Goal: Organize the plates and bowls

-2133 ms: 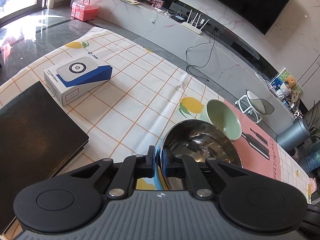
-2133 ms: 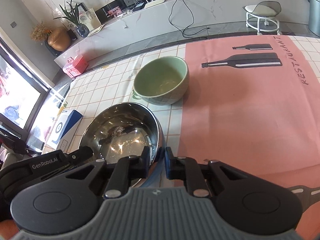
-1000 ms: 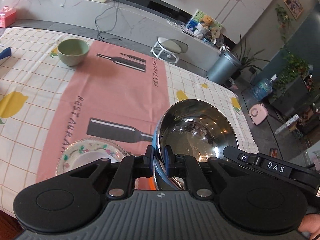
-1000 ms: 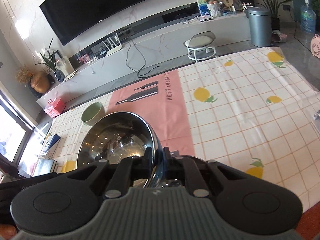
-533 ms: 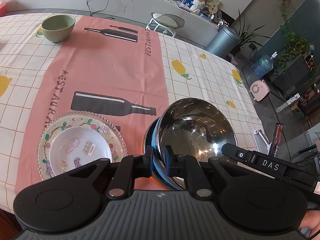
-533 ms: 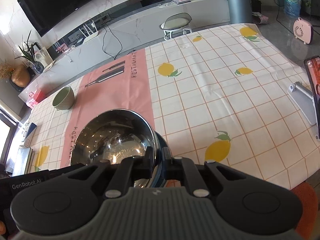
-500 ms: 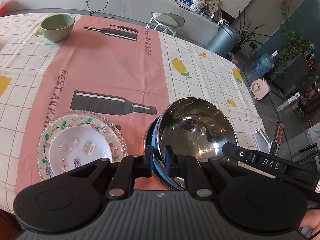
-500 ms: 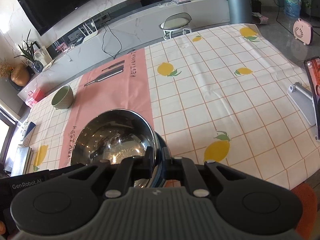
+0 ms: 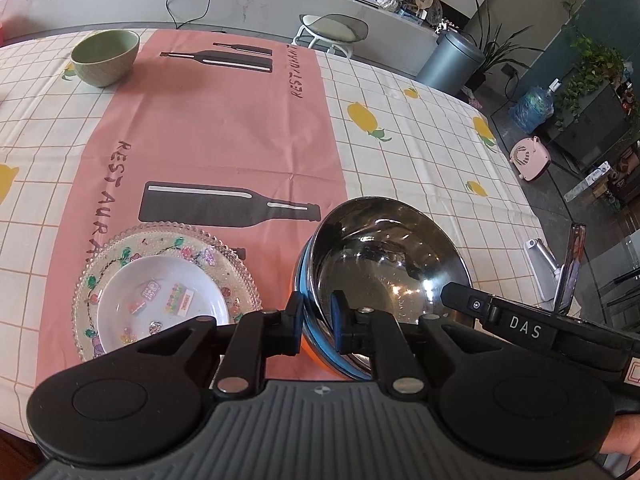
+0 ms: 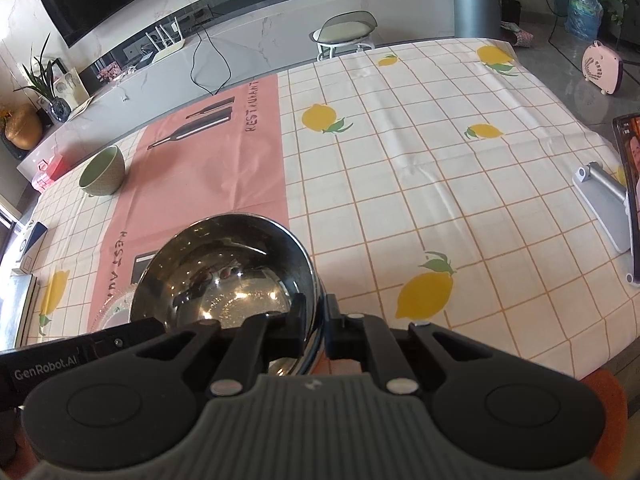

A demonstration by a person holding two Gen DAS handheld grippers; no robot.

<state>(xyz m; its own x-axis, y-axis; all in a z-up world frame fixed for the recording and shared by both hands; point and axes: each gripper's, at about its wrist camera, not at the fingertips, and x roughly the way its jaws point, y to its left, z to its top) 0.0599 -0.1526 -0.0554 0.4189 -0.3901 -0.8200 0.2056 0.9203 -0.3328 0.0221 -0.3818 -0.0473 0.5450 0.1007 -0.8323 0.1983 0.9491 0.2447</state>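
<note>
— How do the two claws stand?
— The left gripper (image 9: 316, 318) straddles the near-left rim of the steel bowl (image 9: 386, 264); its jaws have just been opening, and a slight gap shows beside the rim, so its hold looks released. The right gripper (image 10: 316, 330) is clenched on the same bowl's (image 10: 230, 270) near-right rim.
— Where does the bowl sit?
— Near the table's front edge, nested on blue and orange dishes (image 9: 304, 300) underneath.
— What lies around it?
— Just left, the glass plate (image 9: 228, 256) carries a white dish (image 9: 160, 300). The green bowl (image 9: 105, 56) stands well apart at the far left. To the right, a phone (image 10: 628, 196) leans on a grey stand (image 10: 600, 200) by the table's edge.
— Open room?
— The lemon-print tablecloth (image 10: 420, 160) lies bare between bowl and stand.
</note>
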